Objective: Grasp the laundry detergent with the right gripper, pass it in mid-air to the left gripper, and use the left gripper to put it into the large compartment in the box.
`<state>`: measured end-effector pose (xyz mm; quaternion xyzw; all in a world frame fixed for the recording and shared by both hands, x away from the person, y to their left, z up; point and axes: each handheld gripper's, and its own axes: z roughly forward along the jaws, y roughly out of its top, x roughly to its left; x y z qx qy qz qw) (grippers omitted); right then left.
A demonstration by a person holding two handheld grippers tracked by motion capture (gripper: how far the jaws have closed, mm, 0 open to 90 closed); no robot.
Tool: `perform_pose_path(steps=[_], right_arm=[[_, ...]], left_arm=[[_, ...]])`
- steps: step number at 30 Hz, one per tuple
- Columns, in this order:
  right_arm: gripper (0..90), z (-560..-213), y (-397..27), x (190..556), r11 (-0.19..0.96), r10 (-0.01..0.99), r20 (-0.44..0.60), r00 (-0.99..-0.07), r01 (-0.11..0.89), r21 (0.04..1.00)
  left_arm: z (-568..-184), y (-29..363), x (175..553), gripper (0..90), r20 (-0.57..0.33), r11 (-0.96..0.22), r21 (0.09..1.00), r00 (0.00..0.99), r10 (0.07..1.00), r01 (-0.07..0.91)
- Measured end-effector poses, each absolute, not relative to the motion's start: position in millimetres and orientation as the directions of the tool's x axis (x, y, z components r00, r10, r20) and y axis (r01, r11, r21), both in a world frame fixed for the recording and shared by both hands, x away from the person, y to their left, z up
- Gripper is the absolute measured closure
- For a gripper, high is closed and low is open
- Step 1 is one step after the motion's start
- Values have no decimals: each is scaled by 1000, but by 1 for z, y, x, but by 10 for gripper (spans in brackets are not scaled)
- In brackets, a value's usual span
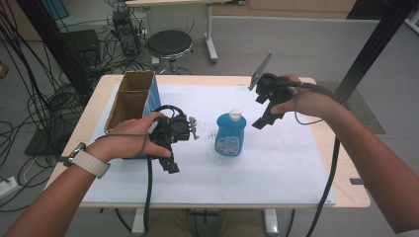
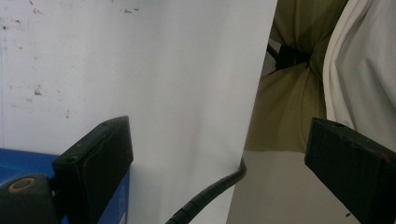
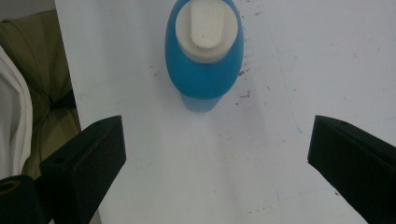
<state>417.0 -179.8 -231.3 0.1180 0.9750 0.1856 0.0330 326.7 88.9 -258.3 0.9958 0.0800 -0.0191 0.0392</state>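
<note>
- Bottle (image 1: 230,133), blue with a white cap, stands upright near the middle of the white-covered surface (image 1: 276,168), between the two grippers and touching neither.
- Farthest left, an open cardboard box (image 1: 129,98) with a blue side sits at the surface's left edge, just behind the left hand.
- Left gripper (image 1: 170,160) hangs low beside the box, jaws released and empty, pointing down toward the person's side.
- Right gripper (image 1: 264,106) hovers above and to the right of the bottle, jaws spread wide with nothing between them; its own view looks down at the cap (image 3: 205,25).
- Judging by this, the step is the approach: the right gripper likely needs to descend, straddle the bottle's body and close.
- Nothing blocks that path; small dark specks (image 1: 210,133) lie on the covering beside the bottle, and the box stands apart from it.
</note>
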Motion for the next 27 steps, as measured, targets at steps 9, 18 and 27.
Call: perform_pose_path(steps=[9, 18, 27], right_arm=[[42, -240, -181, 416, 895, 241, -10, -970, 219, 388], [42, -249, -181, 415, 884, 246, 1, -969, 225, 410], [45, -255, -182, 415, 870, 252, -2, -968, 226, 438]], left_arm=[[-261, 90, 327, 83, -44, -982, 85, 986, 163, 166], [-261, 90, 327, 83, -45, -983, 83, 986, 162, 165], [-262, 91, 327, 83, -44, -982, 88, 986, 164, 167]])
